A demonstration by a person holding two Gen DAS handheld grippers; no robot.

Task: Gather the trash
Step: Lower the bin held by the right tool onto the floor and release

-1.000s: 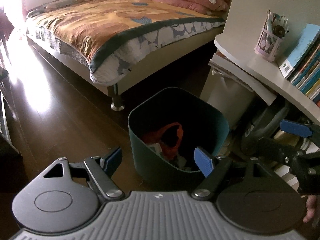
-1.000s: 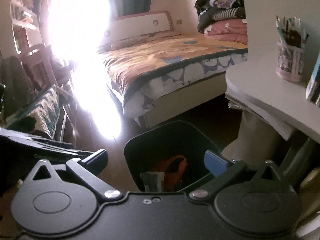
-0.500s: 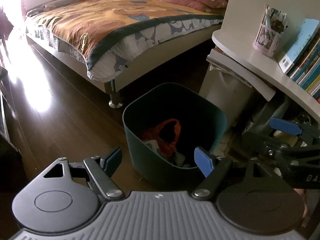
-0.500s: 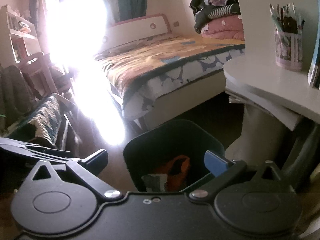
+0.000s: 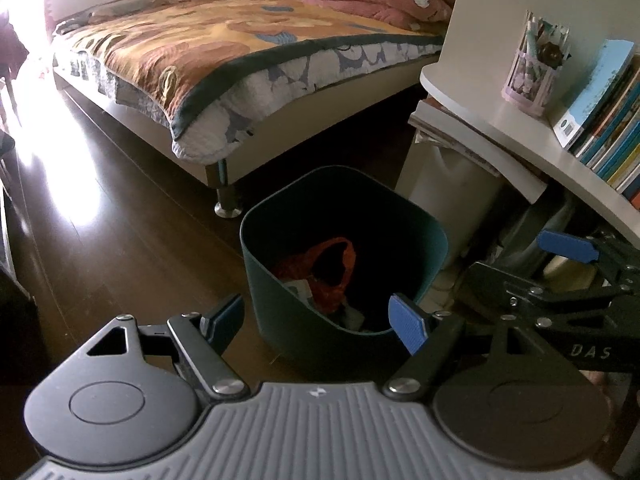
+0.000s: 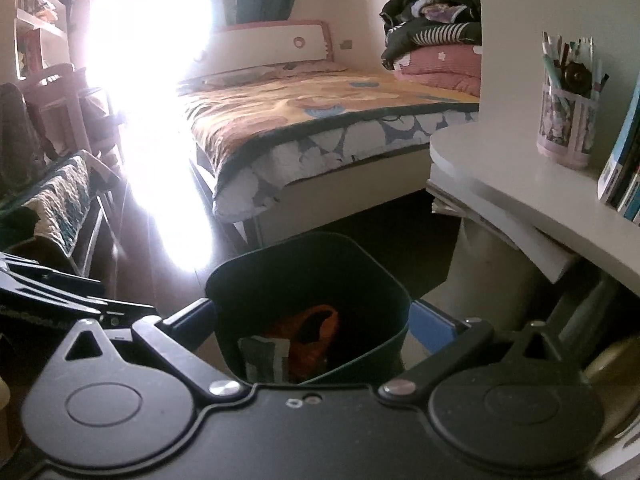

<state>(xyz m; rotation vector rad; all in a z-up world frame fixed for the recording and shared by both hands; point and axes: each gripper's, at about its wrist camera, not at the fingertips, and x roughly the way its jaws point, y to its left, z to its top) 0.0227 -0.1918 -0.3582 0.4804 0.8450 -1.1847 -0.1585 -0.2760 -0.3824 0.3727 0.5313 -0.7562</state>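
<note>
Trash — an orange plastic bag (image 5: 320,264) and crumpled paper scraps (image 6: 264,356) — lies inside the dark green plastic bin (image 5: 280,312) on the floor, just beside the curved white desk (image 5: 516,136). Left gripper (image 5: 320,320) hovers over the bin's near wall, jaws wide and empty. Right gripper (image 6: 310,320) straddles the bin with its blue pads at the rim's outer sides — contact unclear.

"DAS" in pale letters on right tool (image 5: 568,276) body; nothing else legible.
</note>
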